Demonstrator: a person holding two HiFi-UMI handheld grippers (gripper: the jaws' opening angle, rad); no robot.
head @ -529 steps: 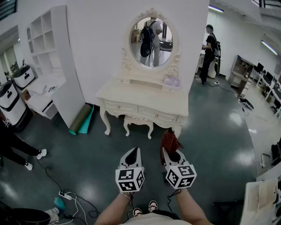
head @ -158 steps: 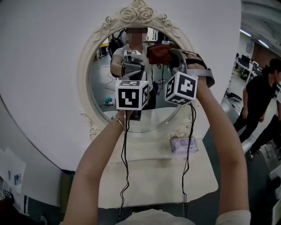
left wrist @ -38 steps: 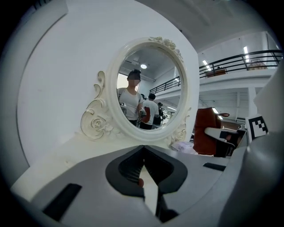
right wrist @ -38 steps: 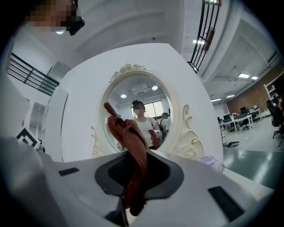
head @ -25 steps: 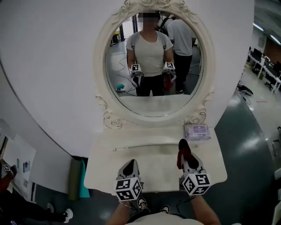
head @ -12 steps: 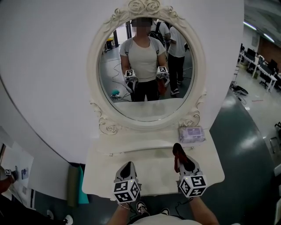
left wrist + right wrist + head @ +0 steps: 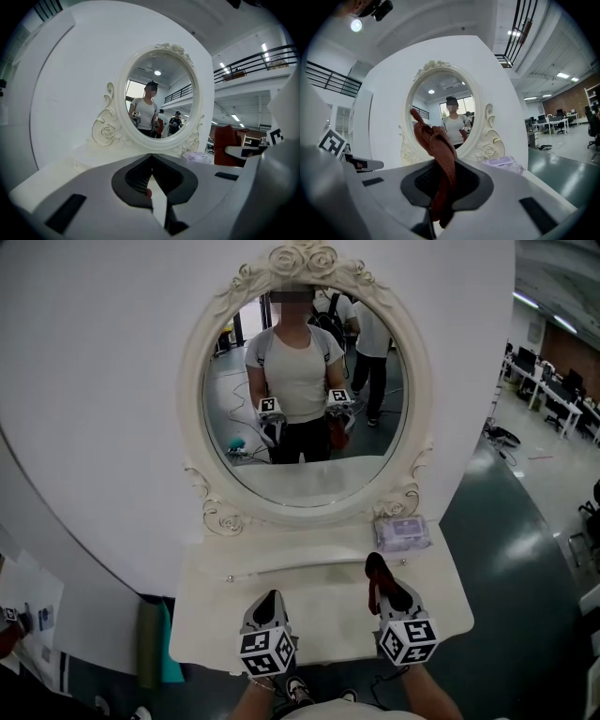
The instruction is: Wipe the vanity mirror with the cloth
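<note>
Head view: we stand facing the vanity table (image 7: 323, 610), and the vanity mirror (image 7: 305, 442) fills the picture at 12 o'clock, oval, in a carved cream frame (image 7: 305, 261) set against a white wall (image 7: 112, 381). Both our tools hang low over the front of the tabletop and neither touches the glass. The left gripper (image 7: 270, 599) sits at about 7 o'clock and the right gripper (image 7: 384, 589) at about 5 o'clock, well apart from each other, both pointing toward the mirror.

In the left gripper view we see its jaws drawn together so that the tips meet, with nothing caught between them. The mirror stands straight ahead at 12 o'clock.

In the right gripper view the jaws are clamped on the cloth (image 7: 437, 145), a rust-red bunch that stands up out of the grip and crosses the lower left of the mirror at about 11 o'clock. In the head view the same cloth pokes forward past the jaw tips above the table, short of the frame.

A tissue packet (image 7: 401, 532) lies on the table at 4 o'clock from the mirror, just beside the foot of the frame. A rolled mat (image 7: 148, 652) leans by the table's left end at about 8 o'clock. The glass shows our reflection holding both tools.
</note>
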